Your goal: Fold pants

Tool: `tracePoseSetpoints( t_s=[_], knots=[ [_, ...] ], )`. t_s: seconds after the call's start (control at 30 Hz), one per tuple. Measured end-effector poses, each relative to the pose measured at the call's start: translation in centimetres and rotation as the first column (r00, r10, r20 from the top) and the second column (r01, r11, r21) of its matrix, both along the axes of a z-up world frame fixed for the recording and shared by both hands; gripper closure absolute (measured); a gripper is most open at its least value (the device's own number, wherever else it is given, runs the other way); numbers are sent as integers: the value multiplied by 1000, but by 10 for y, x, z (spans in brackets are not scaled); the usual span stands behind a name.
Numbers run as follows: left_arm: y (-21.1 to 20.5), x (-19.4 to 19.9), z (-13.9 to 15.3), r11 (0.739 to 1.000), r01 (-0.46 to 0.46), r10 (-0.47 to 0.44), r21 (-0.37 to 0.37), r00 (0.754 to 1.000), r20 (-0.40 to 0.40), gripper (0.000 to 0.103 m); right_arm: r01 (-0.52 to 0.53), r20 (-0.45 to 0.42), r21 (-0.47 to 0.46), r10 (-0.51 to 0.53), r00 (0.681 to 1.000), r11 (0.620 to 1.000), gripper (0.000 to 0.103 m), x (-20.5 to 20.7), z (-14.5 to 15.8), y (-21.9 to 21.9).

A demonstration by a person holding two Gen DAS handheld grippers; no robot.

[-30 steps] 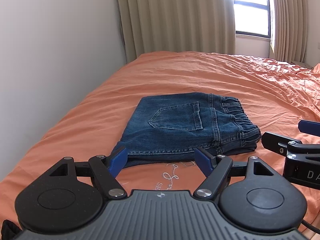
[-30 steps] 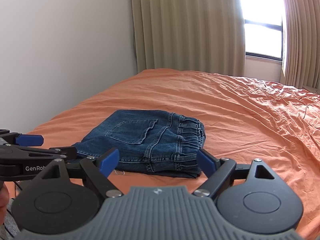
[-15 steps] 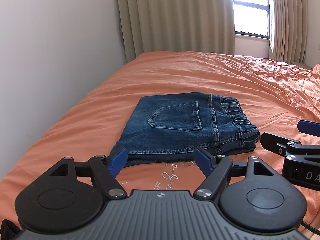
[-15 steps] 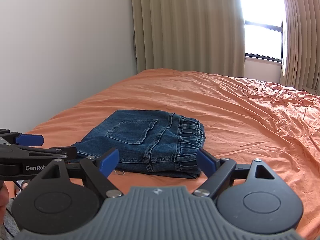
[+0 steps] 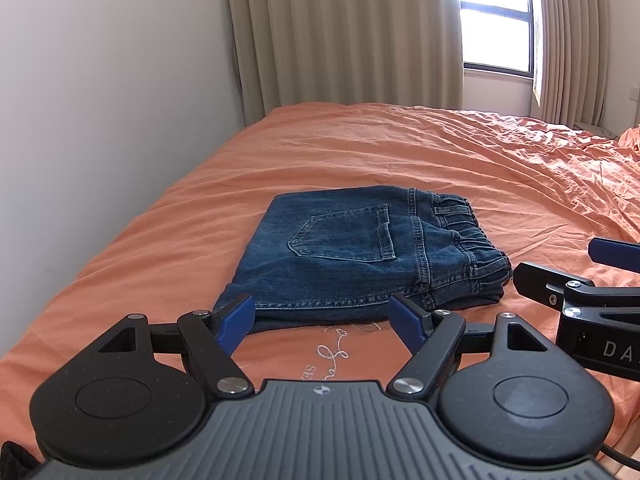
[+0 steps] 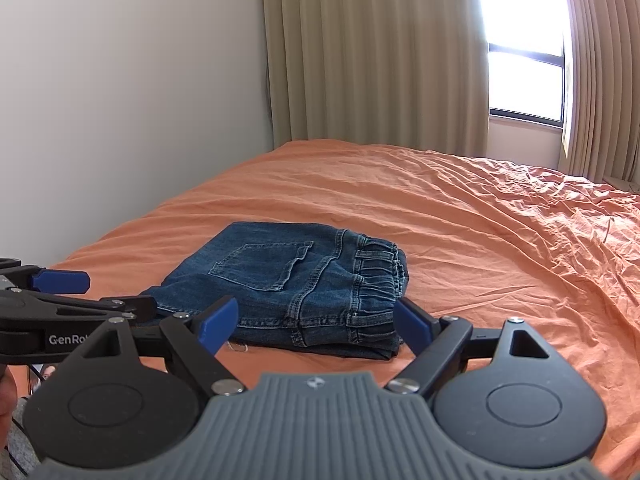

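- Pants: dark blue denim, folded into a compact rectangular stack on the bed, near its front edge and toward the wall side. One back pocket faces up. The elastic waistband lies on the right end of the stack, with layered edges visible along the near side.
- Bed: covered by an orange sheet, creased across the right half, smoother around the pants. Pale embroidered lettering on the sheet sits just in front of the stack.
- Curtains: beige, pleated, hanging behind the bed beside a bright window.
- Left gripper: held level and low at the front bed edge, pointing at the near side of the pants. Jaws wide apart and empty; blue pads sit just short of the denim, contact not confirmed.
- Right gripper: held level beside the left gripper, pointing at the waistband corner. Jaws wide apart and empty.
- Each gripper appears at the edge of the other's wrist view.
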State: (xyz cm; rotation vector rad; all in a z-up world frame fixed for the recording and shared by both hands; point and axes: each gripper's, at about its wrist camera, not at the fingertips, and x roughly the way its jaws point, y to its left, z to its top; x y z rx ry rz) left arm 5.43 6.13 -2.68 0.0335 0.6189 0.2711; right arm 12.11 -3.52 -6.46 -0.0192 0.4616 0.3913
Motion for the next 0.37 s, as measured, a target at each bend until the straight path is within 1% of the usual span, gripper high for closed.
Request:
tracePoseSetpoints(
  t_s=[0.37],
  knots=[
    [2,-2,3,1000,-4,4,-5,1000,11,14,3,2,-8,-3,1000,1000,22,1,2,0]
  ],
)
